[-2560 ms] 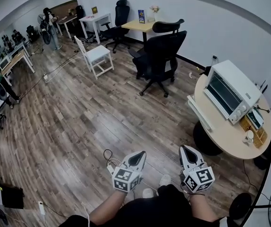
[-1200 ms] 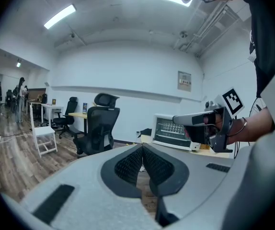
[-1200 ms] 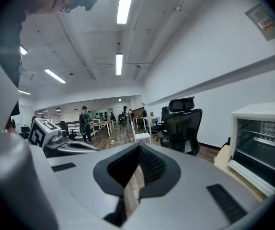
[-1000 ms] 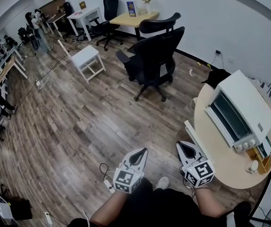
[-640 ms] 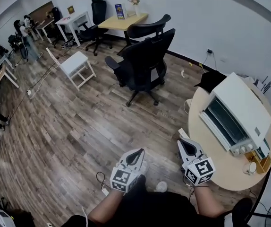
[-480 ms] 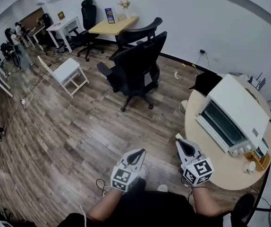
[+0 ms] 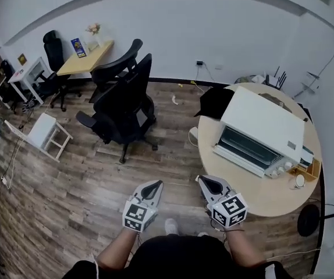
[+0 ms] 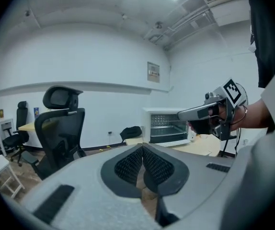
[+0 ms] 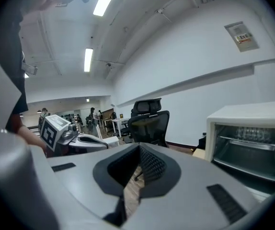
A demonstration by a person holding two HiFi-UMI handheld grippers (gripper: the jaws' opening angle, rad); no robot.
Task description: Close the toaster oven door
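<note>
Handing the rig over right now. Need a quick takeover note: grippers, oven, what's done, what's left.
Left gripper: shut, empty, over the floor.
Right gripper: shut, empty, beside the near edge of the round table.
Toaster oven sits on that table, and its door is folded down open.
Done: nothing on the door, and neither gripper touches it.
Left: reach the door, probably with the right gripper, and swing it up until it shuts.

Bare wood-plank floor (image 7: 173,156) lies open up to the round beige surface (image 7: 260,199). A black office chair (image 7: 120,103) stands well left. The white toaster oven's lowered door (image 7: 240,161) juts across the surface's front.
</note>
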